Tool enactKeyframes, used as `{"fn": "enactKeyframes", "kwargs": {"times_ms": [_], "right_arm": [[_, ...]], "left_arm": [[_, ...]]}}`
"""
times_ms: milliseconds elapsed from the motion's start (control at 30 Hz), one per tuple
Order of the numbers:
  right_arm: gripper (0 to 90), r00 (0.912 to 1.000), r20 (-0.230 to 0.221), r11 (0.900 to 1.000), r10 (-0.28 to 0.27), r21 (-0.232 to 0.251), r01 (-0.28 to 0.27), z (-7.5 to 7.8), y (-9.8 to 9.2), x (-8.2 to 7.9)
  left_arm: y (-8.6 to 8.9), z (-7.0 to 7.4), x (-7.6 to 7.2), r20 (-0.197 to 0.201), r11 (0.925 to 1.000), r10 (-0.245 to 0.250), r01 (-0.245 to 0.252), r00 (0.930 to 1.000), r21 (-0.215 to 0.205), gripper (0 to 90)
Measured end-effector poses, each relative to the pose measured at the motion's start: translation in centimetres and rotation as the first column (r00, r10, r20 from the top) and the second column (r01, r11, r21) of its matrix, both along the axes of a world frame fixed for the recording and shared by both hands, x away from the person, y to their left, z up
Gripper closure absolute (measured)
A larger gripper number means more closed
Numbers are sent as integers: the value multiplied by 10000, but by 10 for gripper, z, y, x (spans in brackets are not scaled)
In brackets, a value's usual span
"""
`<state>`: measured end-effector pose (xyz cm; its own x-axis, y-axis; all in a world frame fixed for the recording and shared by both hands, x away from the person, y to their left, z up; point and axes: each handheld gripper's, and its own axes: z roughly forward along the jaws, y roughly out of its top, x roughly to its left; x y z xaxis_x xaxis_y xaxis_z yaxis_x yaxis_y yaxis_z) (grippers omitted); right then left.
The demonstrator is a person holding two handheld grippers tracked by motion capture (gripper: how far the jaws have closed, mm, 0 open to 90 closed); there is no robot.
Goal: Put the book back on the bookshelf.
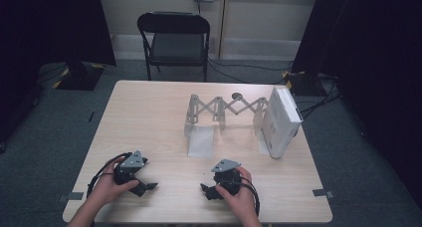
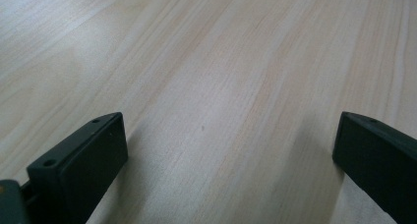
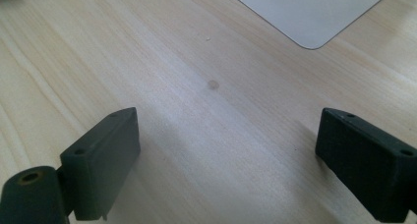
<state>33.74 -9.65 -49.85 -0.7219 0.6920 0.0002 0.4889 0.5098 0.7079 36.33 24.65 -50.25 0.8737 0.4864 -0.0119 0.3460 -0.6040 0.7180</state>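
- The left gripper (image 1: 144, 186) and the right gripper (image 1: 210, 192) both rest low on the wooden table (image 1: 149, 117), near the person's edge. Each one has its jaws spread wide, with nothing between them.
- The things nearest to work on are the white folding rack (image 1: 224, 110) and the white box (image 1: 281, 121). They sit at the far right part of the table, well apart from both grippers. The box stands on edge, touching the right end of the rack.
- My guess is that the step now is to reach for the rack or the box. To do it well, lift the grippers off the wood first, then move forward slowly, jaws wide.
- The right gripper is nearer the box, so it may be best for that side.
- In the right gripper view, a flat white sheet corner (image 3: 314, 13) is cut off at the top. I think it is a foot of the rack, but I cannot be sure.
- A small dark round thing (image 1: 237, 95) sits behind the rack. It is too small to tell what it is.
- The far side of the box is hidden.
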Motion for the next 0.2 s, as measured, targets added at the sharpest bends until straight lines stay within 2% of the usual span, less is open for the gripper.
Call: {"fn": "enactKeyframes", "kwargs": {"times_ms": [200], "right_arm": [[93, 9999, 148, 9999, 1, 130, -3, -2, -1, -1]], "left_arm": [[0, 0, 0, -5, 10000, 7, -7, 10000, 27, 0]]}}
